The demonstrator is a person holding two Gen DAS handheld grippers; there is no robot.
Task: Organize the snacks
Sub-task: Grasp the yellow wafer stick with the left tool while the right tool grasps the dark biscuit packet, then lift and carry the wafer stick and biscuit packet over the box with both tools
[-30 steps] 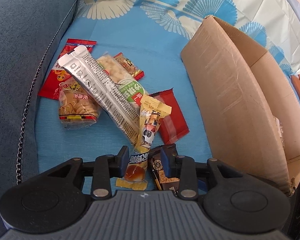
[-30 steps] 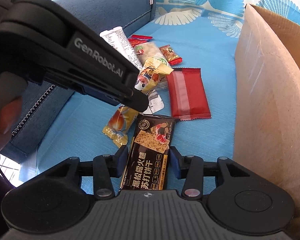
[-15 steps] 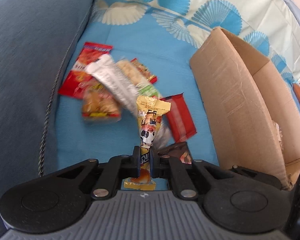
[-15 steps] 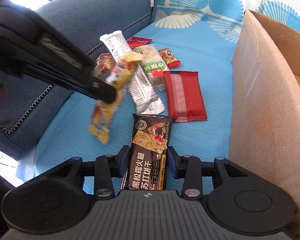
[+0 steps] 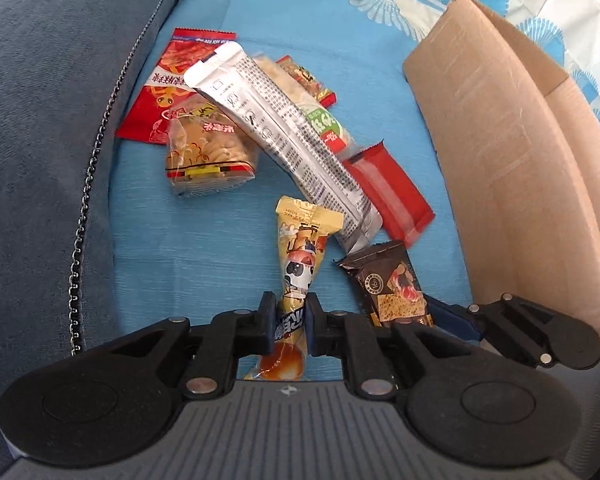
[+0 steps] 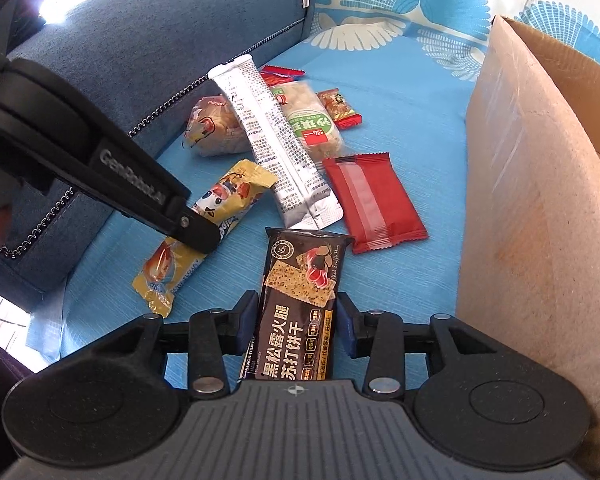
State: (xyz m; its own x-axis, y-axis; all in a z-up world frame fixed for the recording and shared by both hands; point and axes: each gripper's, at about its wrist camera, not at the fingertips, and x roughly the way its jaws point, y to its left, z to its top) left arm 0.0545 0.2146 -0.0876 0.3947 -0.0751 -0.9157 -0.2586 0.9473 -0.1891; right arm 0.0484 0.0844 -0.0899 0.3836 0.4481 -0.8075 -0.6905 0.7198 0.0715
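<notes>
A yellow snack packet (image 5: 304,256) with a cartoon print sits between the pads of my left gripper (image 5: 292,316). The pads touch it while the jaws are opening. In the right wrist view the yellow snack packet (image 6: 228,196) slants down to the blue sofa cover, its lower end resting there. My right gripper (image 6: 296,312) is shut on a black cracker packet (image 6: 300,280), just left of the open cardboard box (image 6: 540,200). From the left wrist camera, the black cracker packet (image 5: 392,284) lies to the right of my fingers.
Further back lie a long silver sachet (image 5: 276,120), a red packet (image 5: 388,196), a green-labelled bag (image 5: 324,124), a clear bag of twists (image 5: 208,156) and a red pouch (image 5: 168,80). The denim sofa arm (image 5: 40,160) runs along the left. The cardboard box (image 5: 500,160) stands at the right.
My left gripper closed on the yellow snack packet, lifted it off the silver sachet, and the packet now hangs lower with one end on the cover. The right gripper kept still.
</notes>
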